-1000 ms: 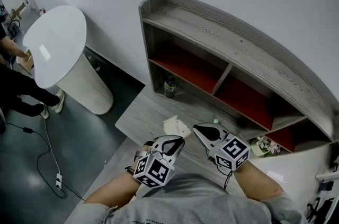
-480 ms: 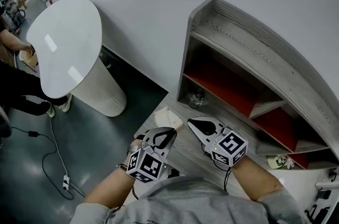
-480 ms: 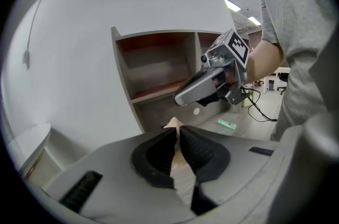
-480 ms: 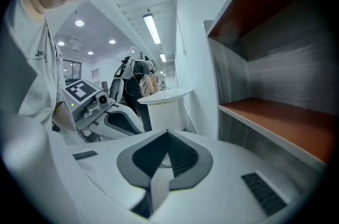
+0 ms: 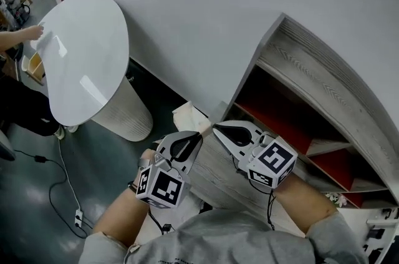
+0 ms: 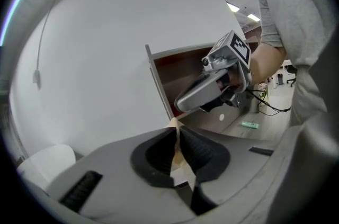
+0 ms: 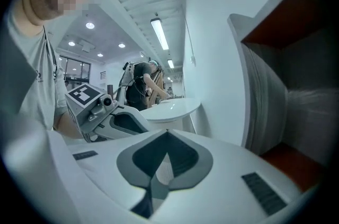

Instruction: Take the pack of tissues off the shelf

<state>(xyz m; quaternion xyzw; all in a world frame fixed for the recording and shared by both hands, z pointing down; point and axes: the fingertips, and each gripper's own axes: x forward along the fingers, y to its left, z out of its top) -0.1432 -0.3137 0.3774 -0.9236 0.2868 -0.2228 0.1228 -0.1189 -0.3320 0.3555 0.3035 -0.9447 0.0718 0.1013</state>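
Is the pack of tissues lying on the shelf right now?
No, the pack of tissues is pinched between the jaws of the left gripper, which holds it up in front of the wall.

No readable text, brand, number or sign is found. Only square black-and-white marker patterns, with no characters, are carried by the left cube [image 5: 161,186] on the left gripper [image 5: 197,136] and the right cube [image 5: 273,161] on the right gripper [image 5: 217,128]. Small print on the near grey shirt [image 5: 237,238] cannot be read.
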